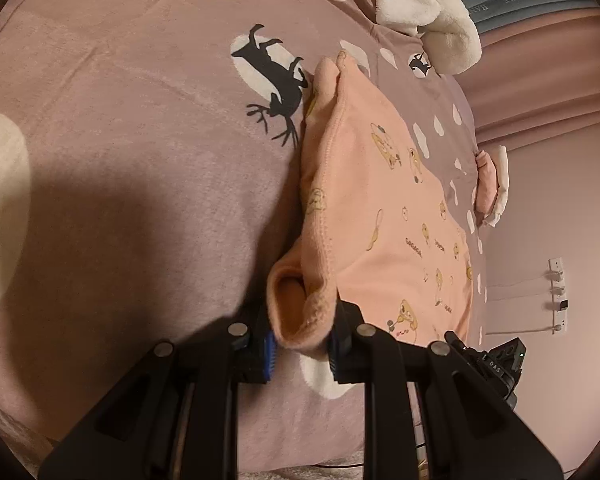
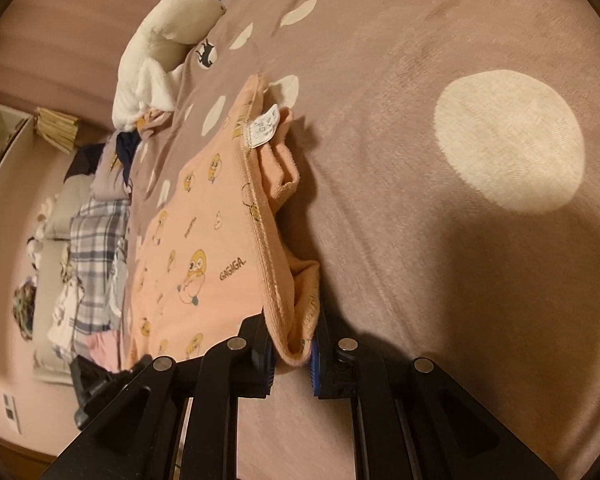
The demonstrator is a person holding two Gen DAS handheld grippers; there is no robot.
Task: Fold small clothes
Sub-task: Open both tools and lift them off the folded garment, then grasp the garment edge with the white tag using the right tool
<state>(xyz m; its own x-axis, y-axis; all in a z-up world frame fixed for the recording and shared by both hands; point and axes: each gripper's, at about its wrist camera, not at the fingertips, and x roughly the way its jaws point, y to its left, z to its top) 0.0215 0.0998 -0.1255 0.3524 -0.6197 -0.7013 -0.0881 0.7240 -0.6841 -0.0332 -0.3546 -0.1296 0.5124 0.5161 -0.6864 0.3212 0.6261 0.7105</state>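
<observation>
Print on garment (image 2: 188, 248) reads "GAGAGA."; white care tag (image 2: 263, 127) at the seam, text too small to read. Garment: peach fleece, yellow cartoon figures, stitched hem, lying folded on mauve blanket (image 1: 120, 160) with cream dots and black deer. Left gripper (image 1: 300, 350) clamps one bunched corner; right gripper (image 2: 292, 364) pinches the other, jaws nearly closed. Clothes pile (image 2: 96, 220) beyond the bed is blurred.

Bed (image 1: 120, 140) w/ peach garment (image 1: 380, 208), maybe towel (image 1: 432, 12)
</observation>
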